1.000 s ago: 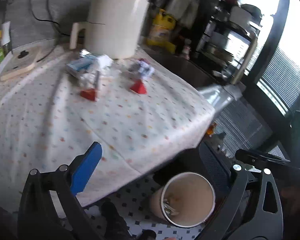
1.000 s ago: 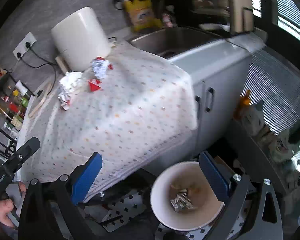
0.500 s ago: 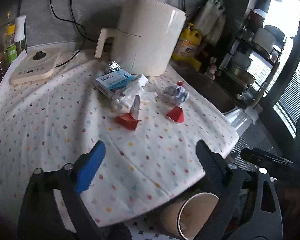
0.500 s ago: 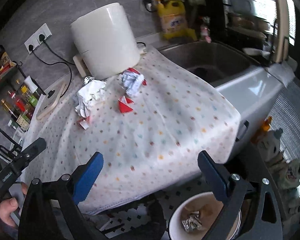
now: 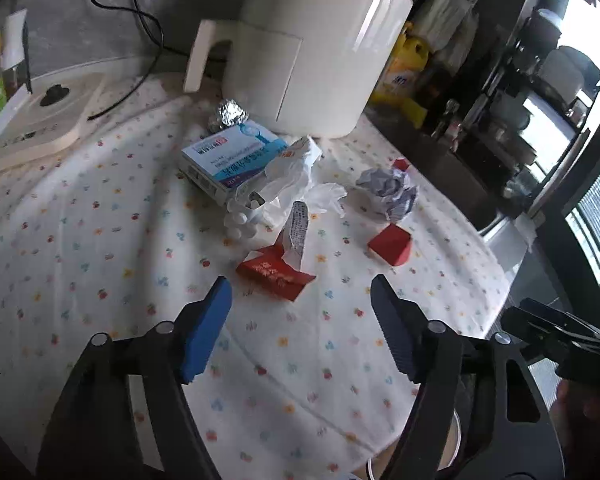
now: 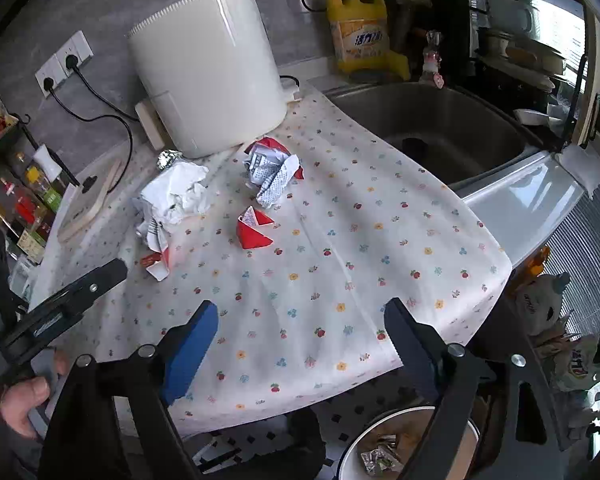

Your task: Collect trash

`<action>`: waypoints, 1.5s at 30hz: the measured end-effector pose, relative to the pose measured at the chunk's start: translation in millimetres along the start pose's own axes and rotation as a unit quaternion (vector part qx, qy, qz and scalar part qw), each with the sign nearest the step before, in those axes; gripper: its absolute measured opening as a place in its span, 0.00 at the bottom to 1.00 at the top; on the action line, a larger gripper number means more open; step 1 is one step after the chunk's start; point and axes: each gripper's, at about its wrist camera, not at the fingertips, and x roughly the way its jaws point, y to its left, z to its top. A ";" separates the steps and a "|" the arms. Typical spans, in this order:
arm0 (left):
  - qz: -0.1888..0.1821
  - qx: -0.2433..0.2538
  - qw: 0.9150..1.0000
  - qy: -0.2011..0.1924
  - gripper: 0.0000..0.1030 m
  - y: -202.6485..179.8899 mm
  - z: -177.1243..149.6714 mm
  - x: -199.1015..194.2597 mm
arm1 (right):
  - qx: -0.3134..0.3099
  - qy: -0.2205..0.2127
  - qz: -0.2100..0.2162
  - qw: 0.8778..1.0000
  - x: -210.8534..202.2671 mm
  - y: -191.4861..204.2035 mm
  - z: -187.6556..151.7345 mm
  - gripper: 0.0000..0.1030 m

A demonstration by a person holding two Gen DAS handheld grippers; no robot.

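Litter lies on the dotted tablecloth (image 5: 100, 248): a torn red packet (image 5: 274, 270) with a paper strip, a small red box (image 5: 390, 245), a crumpled printed paper ball (image 5: 388, 192), white tissue (image 5: 296, 172), a blue-white box (image 5: 232, 154) and a foil ball (image 5: 226, 114). My left gripper (image 5: 300, 304) hovers just short of the red packet, its jaws closing with nothing between them. In the right wrist view the red box (image 6: 254, 228), paper ball (image 6: 272, 172) and tissue (image 6: 176, 194) lie well ahead of my right gripper (image 6: 300, 320), whose jaws are also closing on nothing. A bin (image 6: 380, 448) with scraps stands on the floor below.
A white air fryer (image 5: 312, 44) stands behind the litter, a flat white appliance (image 5: 40, 120) at far left. The sink (image 6: 432, 124), a yellow detergent bottle (image 6: 360, 32) and a dish rack (image 6: 520, 52) lie to the right. Bottles (image 6: 24, 208) line the left. A hand (image 6: 24, 400) grips the other tool.
Both grippers have swung from over the floor bin up onto the table, nearing the litter. Both pairs of jaws have narrowed. The bin has slid to the bottom edge of both views.
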 end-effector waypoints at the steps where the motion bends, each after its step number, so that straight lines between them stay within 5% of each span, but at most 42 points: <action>1: 0.000 0.000 1.000 0.003 0.68 0.6 1.0 5.0 | 0.001 0.001 -0.002 1.000 2.1 -0.3 1.1 0.79; 12: 0.018 0.019 0.999 0.047 0.60 -0.9 10.9 50.6 | 0.014 0.011 -0.019 1.000 24.9 -2.0 15.5 0.78; 15: 0.023 0.024 0.998 0.048 0.52 -0.8 12.6 55.9 | 0.014 0.012 -0.021 1.000 29.1 0.0 18.6 0.78; 17: 0.029 0.030 0.998 0.050 0.31 -1.1 13.7 57.7 | 0.014 0.013 -0.020 1.000 33.7 1.8 21.1 0.78; 20: 0.025 0.029 0.998 0.058 0.21 3.3 15.7 58.1 | 0.010 0.017 -0.014 1.000 42.6 7.2 25.6 0.74; 37: 0.055 -0.009 0.998 0.034 0.20 46.0 5.3 10.5 | -0.052 0.036 0.024 0.998 99.3 57.2 47.0 0.52; 41: 0.064 -0.022 0.997 0.028 0.20 55.2 2.9 2.0 | -0.063 0.044 0.021 0.997 113.1 59.2 46.4 0.27; 45: 0.066 -0.029 0.997 0.015 0.20 58.0 2.0 -8.2 | -0.058 0.034 0.046 0.997 104.5 55.4 47.7 0.25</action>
